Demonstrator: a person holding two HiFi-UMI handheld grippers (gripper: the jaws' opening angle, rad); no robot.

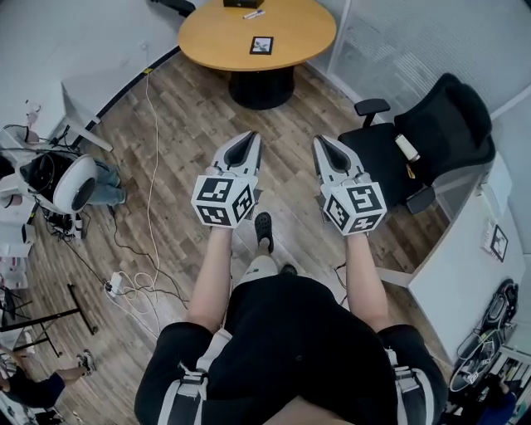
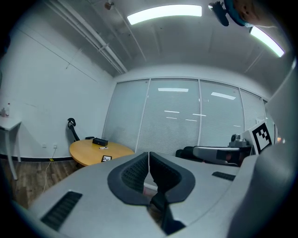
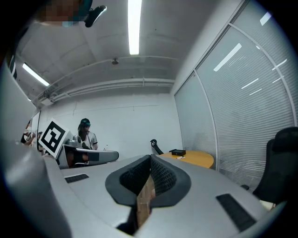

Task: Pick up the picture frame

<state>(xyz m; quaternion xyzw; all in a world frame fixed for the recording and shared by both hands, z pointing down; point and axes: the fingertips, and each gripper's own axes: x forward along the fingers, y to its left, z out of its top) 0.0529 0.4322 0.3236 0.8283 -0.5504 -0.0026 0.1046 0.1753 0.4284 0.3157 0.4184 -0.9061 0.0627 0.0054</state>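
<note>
Setting: office meeting room. Indicators:
- 1 round wooden table (image 1: 290, 29) on a black pedestal
- 1 black high-back swivel chair (image 1: 440, 133)
- glass partition walls with slatted blinds (image 2: 177, 116)
- ceiling strip lights (image 2: 164, 13)
- wood-plank floor (image 1: 182, 141)
- white desks (image 1: 465, 266) along plain white walls
- cables (image 1: 150, 166) and 1 power strip (image 1: 112, 288) on the floor

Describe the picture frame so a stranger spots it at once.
Find the round wooden table by the glass wall. The picture frame lies flat near its nearer edge. It is square and black-bordered, unlike the black box and pen at the far edge.
</note>
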